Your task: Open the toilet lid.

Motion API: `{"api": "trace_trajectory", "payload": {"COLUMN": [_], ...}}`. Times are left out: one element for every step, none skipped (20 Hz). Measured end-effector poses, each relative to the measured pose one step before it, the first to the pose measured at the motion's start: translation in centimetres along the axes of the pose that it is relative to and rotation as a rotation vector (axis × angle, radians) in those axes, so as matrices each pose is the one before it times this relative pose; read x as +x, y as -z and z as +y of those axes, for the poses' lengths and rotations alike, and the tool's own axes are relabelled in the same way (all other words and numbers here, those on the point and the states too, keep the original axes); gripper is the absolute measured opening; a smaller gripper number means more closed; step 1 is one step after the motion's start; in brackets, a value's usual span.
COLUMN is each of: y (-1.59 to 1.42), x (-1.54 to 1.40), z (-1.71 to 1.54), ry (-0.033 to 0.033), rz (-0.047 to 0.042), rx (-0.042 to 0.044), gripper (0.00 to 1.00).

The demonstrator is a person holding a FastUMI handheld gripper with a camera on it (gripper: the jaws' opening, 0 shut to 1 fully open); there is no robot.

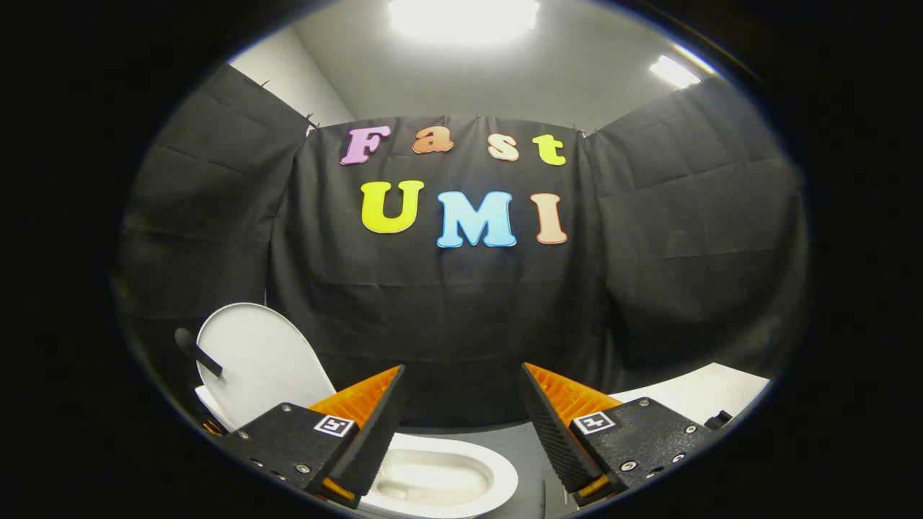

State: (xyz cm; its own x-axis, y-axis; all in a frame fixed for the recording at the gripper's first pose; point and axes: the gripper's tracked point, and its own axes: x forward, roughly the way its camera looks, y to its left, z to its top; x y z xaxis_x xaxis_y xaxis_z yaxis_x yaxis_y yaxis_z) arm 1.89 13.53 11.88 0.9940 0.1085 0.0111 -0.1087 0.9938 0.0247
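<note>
**Toilet lid stands raised, tongs apart and empty**

The toilet lid (259, 360) is up. It is a smooth white oval, glossy, seen from its inner side, and it stands close to upright with a slight tilt, rising behind the left finger of the tongs (461, 418) against the black cloth wall (461, 303). A dark stub (196, 351), like a short handle, sticks out from the lid's outer edge on the left.

Below the lid, the toilet bowl (440, 479) lies open: a white rounded rim with a pale basin inside it, showing between the two fingers and partly hidden behind the left one. A second white edge (209, 405) peeks out under the lid, low at the left; whether it is the seat or part of the bowl cannot be told.

The tongs are spread wide, with nothing between the fingers and neither finger touching the lid or the bowl.

Beyond the right finger, a white slab (710, 393) meets the cloth wall. A grey floor (530, 450) runs between bowl and wall. Two ceiling lights (461, 18) glare overhead.
</note>
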Motion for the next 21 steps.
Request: {"api": "trace_trajectory", "payload": {"y": [0.458, 0.536, 0.592, 0.73, 0.574, 0.532, 0.336, 0.417, 0.262, 0.27, 0.268, 0.46, 0.002, -0.139, -0.12, -0.082, 0.118, 0.318, 0.628, 0.911, 0.768], "x": [-0.464, -0.323, -0.224, -0.091, -0.216, -0.235, -0.191, -0.149, -0.158, -0.121, -0.04, 0.019, -0.131, -0.289, -0.214, -0.204, -0.128, 0.055, -0.021, 0.031, 0.081], "z": [-0.695, -0.712, -0.42, -0.474, -0.498, -0.534, -0.299, -0.193, -0.127, -0.218, -0.409, -0.181, 0.17, 0.035, -0.031, -0.06, 0.247, 0.309, 0.113, 0.1, 0.017], "ry": [0.01329, 0.00979, 0.00613, 0.01024, 0.00725, 0.00956, 0.00367, 0.00135, -0.003, 0.00082, 0.01307, 0.00314, -0.00489, -0.00024, 0.00024, -0.00222, -0.00794, -0.00333, -0.00235, -0.00043, -0.00207], "rz": [-0.00333, -0.00278, 0.00032, 0.00504, 0.0043, 0.00247, -0.00106, -0.00075, -0.00426, -0.0074, 0.00263, 0.00346, -0.00598, -0.00959, -0.01321, -0.01497, -0.01404, -0.00881, 0.00416, 0.01043, 0.01668], "rx": [-0.00062, 0.00256, 0.0004, -0.00169, -0.00651, -0.00811, -0.01029, -0.008, -0.00546, -0.00488, 0.0025, 0.00949, 0.01111, 0.00823, 0.00865, 0.0097, 0.00835, 0.00683, 0.00241, 0.00053, -0.00321], "gripper": [0.94, 0.94, 0.94, 0.94, 0.94, 0.94, 0.94, 0.94, 0.94, 0.94, 0.94, 0.94, 0.94, 0.94, 0.94, 0.94, 0.94, 0.94, 0.94, 0.94, 0.94]}}
